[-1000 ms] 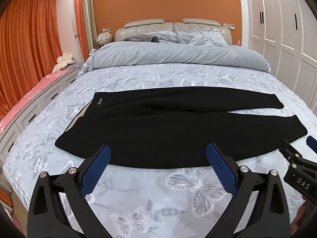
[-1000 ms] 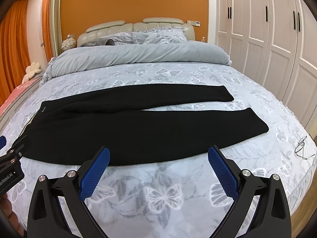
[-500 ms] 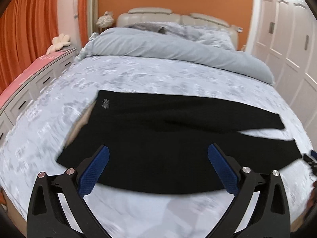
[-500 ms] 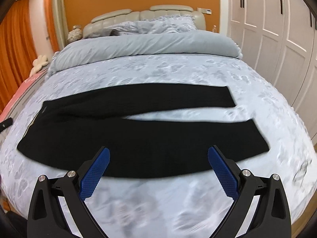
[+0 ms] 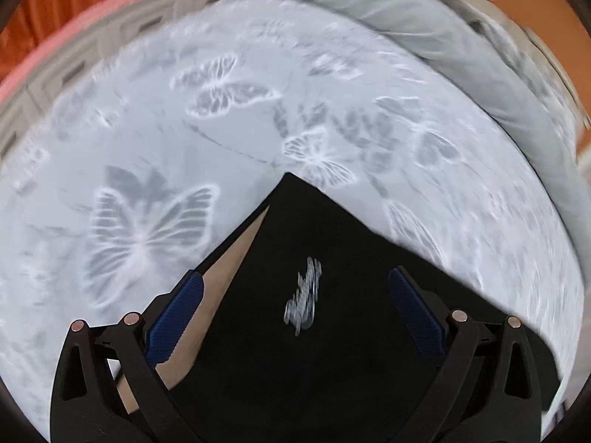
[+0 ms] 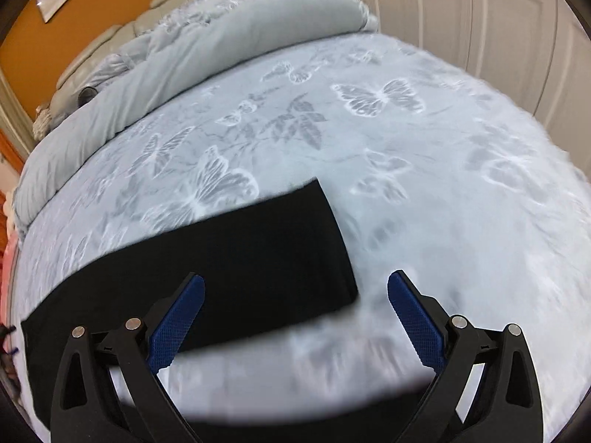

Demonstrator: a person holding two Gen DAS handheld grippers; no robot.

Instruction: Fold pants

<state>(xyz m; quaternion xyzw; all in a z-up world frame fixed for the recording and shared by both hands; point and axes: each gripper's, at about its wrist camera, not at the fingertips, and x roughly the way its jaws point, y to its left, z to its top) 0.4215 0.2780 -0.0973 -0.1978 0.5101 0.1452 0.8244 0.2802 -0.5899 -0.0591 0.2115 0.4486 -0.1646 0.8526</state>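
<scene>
Bedspread [image 5: 155, 140] bears pants [image 5: 332, 350] between each open tool's [image 5: 295, 317] fingers.

Bed [image 6: 424, 192], pale blue-grey sheet with butterfly print. Black pants [image 6: 240, 254] lie flat on it, leg end toward the wardrobe side; waist corner [image 5: 291, 192] shows tan lining. Grey duvet [image 6: 229, 48] bunched at the head end.

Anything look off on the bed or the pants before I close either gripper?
Nothing damaged or spilled. One small thing: at the waist of the black pants, by the left gripper, a tan lining shows at the open edge. The far leg's cuff lies flat near the open right gripper.
</scene>
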